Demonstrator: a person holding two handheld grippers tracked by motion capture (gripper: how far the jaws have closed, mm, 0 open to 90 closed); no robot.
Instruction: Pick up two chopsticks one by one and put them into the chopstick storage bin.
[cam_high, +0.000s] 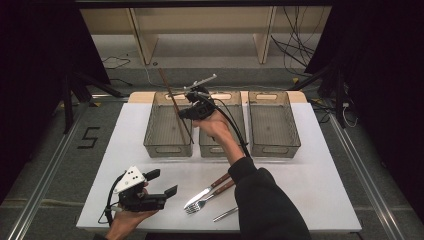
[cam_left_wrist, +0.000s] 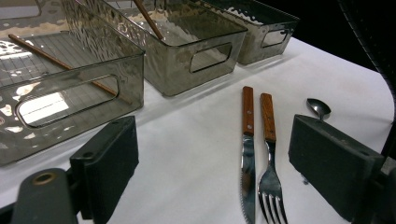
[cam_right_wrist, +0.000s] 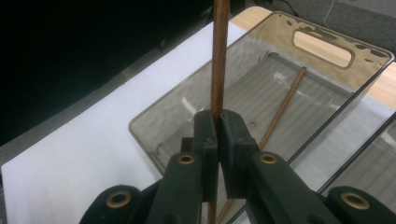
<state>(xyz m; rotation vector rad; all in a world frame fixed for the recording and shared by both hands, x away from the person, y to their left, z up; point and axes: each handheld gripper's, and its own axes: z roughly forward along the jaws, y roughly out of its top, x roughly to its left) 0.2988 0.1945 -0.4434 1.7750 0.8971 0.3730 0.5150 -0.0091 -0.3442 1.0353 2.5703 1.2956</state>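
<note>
We record our right gripper (cam_high: 186, 113) raised over the left bin (cam_high: 168, 125), jaws clamped on a brown chopstick (cam_high: 172, 102) that stands steeply tilted, its lower end down inside that bin. In the right gripper view the same chopstick (cam_right_wrist: 218, 60) runs upright between the closed jaws, above a second chopstick (cam_right_wrist: 280, 109) lying flat on the bin floor. Our left gripper (cam_high: 162, 183) rests low at the near left of the white table (cam_high: 310, 190), jaws apart and holding nothing. Also on the table: middle bin (cam_high: 220, 142) and right bin (cam_high: 273, 125), side by side; knife (cam_high: 206, 190) and fork (cam_high: 209, 197), wooden-handled, just beside each other; spoon (cam_left_wrist: 319, 108), near them.
</note>
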